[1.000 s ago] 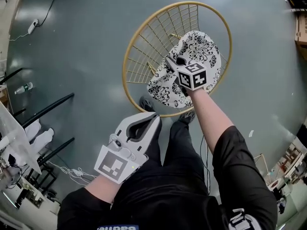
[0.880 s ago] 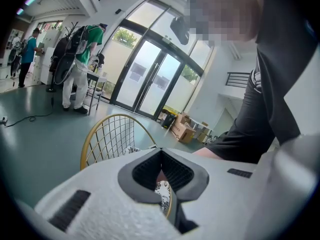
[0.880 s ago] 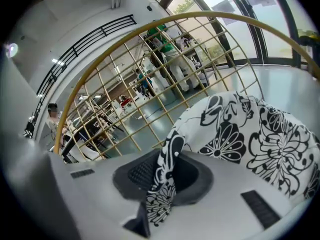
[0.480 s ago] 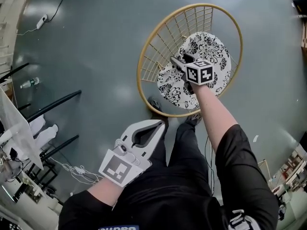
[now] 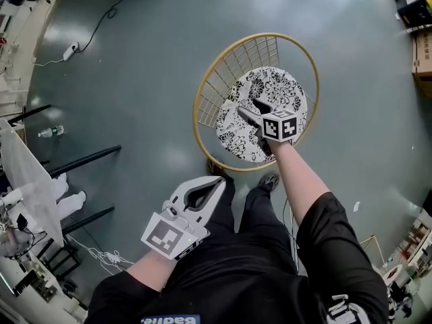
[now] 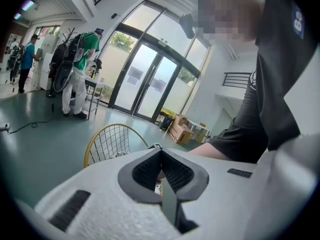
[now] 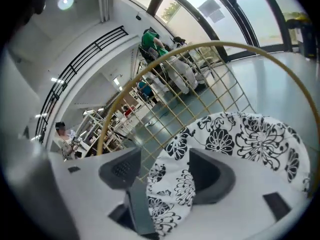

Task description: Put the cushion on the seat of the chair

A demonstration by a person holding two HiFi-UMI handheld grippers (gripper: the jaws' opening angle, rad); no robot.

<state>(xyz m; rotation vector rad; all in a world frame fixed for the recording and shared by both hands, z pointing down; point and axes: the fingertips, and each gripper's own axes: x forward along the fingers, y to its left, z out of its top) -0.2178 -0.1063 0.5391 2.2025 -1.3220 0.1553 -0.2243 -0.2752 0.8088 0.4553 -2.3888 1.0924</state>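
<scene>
The cushion (image 5: 273, 90) is white with black floral print; the chair (image 5: 231, 65) is a gold wire grid; the floor (image 5: 135, 79) is grey-green.

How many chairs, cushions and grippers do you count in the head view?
Wire chair: 1
Floral cushion: 1
Grippers: 2, left gripper and right gripper
Total: 4

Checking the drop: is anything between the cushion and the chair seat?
Nothing visible does. The cushion already lies on the chair seat. The right gripper has just been opening; its fingers stand apart with the cushion's edge between them, not pressed.
</scene>
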